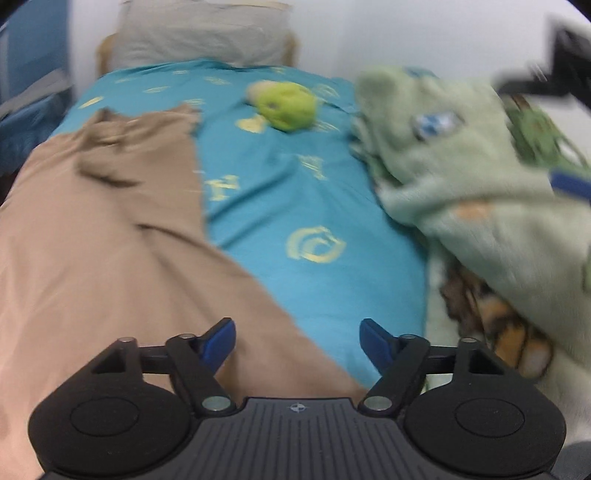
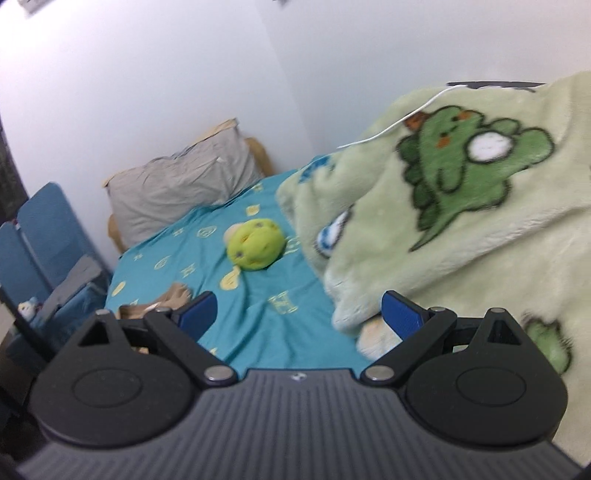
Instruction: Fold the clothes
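Blue-padded fingers of the left gripper [image 1: 297, 341] stood spread, nothing between them, over the tan garment [image 1: 110, 229], which lay rumpled on the bed's left side atop the teal sheet [image 1: 295, 192]. Right gripper [image 2: 299, 314] fingers were likewise spread and empty. No writing was legible. A dinosaur-print blanket [image 2: 461, 229] was heaped right, a green plush toy [image 2: 256, 243] farther off.

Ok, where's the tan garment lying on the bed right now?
In the left wrist view the tan garment is spread over the left side of the teal bedsheet, with the green plush toy beyond it toward the grey pillow.
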`<state>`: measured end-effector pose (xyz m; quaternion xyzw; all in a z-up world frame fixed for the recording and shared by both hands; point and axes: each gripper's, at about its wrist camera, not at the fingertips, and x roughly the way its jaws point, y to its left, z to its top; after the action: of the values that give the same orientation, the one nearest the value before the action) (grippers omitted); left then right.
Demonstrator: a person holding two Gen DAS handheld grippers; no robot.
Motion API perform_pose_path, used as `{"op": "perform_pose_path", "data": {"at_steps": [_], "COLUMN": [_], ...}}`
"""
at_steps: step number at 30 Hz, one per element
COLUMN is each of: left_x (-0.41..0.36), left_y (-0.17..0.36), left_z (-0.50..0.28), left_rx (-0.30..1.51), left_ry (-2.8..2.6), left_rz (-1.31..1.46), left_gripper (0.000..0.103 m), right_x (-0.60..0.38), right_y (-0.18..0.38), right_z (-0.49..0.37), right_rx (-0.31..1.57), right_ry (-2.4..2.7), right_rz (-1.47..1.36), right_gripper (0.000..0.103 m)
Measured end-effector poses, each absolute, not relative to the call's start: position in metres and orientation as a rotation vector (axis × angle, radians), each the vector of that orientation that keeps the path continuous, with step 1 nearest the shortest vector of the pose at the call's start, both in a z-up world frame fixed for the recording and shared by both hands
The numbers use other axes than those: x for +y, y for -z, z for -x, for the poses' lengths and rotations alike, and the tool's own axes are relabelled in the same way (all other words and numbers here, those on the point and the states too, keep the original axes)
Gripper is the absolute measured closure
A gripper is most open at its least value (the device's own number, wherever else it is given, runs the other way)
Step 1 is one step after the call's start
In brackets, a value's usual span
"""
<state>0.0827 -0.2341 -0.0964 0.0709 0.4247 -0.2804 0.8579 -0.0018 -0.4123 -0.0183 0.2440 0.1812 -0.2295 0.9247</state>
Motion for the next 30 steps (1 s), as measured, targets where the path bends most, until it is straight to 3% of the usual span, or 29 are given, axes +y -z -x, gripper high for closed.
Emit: {"op": "perform_pose_path", "data": {"at_steps": [6,9,11,13,19,24,30], "left_x": [-0.262,-0.265,-0.263,-0.257,-0.209,-0.125,-0.025], "left_y": [0.129,0.139,0.139,0.136,0.095,0.054,0.068], "left_z": [-0.070,-0.064,-0.060,-0.059,-0.064,-0.067,-0.079], "left_rx": [0.967,0.936,0.914,0.906,0.880,0.892,1.008], "left_ry": [0.652,0.629,0.619,0.616,0.670,0.688,0.506], "left_rz": [-0.247,-0.311,-0.320,-0.303,-0.080,0.170,0.239], "left_gripper": [0.052,0.072,0.093,0.099,0.100,0.100,0.100], "right_x": [-0.425,-0.426,-0.427,-0.430,-0.429,-0.425,-0.408], "right_y": [0.029,0.031,0.033,0.035,0.034,0.031,0.033], "right_z": [0.002,0.001,-0.001,-0.004,-0.004,-0.004,-0.018], "right_rx": [0.389,0.402,0.411,0.426,0.435,0.438,0.496], "right_ry": [0.479,0.476,0.472,0.463,0.456,0.438,0.397], "right_rz": [-0.559,-0.563,-0.565,-0.582,-0.594,-0.601,-0.554], "right_gripper": [0.006,0.006,0.006,0.006,0.006,0.006,0.006]}}
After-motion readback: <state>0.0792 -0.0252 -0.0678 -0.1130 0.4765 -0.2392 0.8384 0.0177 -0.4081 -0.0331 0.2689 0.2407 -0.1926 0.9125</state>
